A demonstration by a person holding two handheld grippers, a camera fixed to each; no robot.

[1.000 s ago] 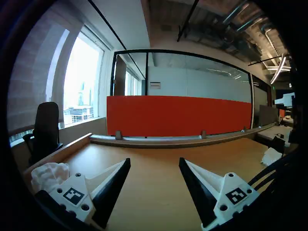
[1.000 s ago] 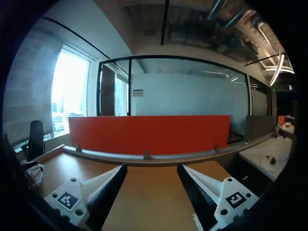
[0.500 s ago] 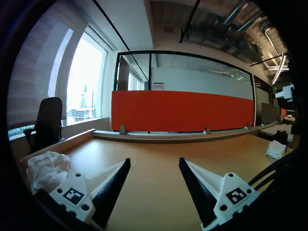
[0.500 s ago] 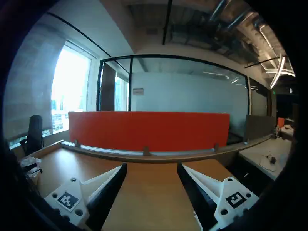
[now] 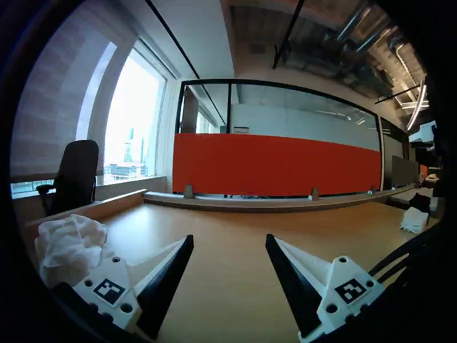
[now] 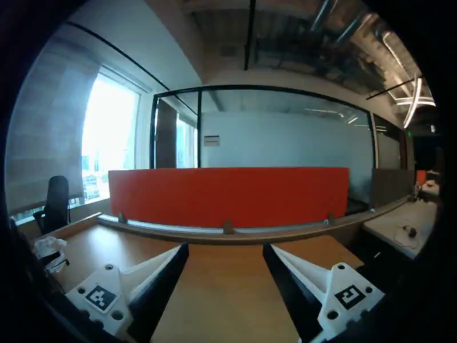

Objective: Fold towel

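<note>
A crumpled white towel (image 5: pixel 69 247) lies on the wooden desk (image 5: pixel 228 228) at the left edge, just beyond the left finger of my left gripper (image 5: pixel 228 251). That gripper is open with nothing between its fingers. A second white cloth (image 5: pixel 415 219) sits at the far right of the desk in the left gripper view. My right gripper (image 6: pixel 225 260) is open over bare desk (image 6: pixel 225 291), holding nothing. In the right gripper view the crumpled towel (image 6: pixel 48 248) shows far off at the left.
An orange divider panel (image 5: pixel 277 166) runs along the back of the desk. A black office chair (image 5: pixel 74 177) stands by the window at the left. Another desk (image 6: pixel 405 220) with small items lies to the right.
Both views have shifted slightly; in the left gripper view the crumpled towel appears larger and nearer. Both grippers have stayed open.
</note>
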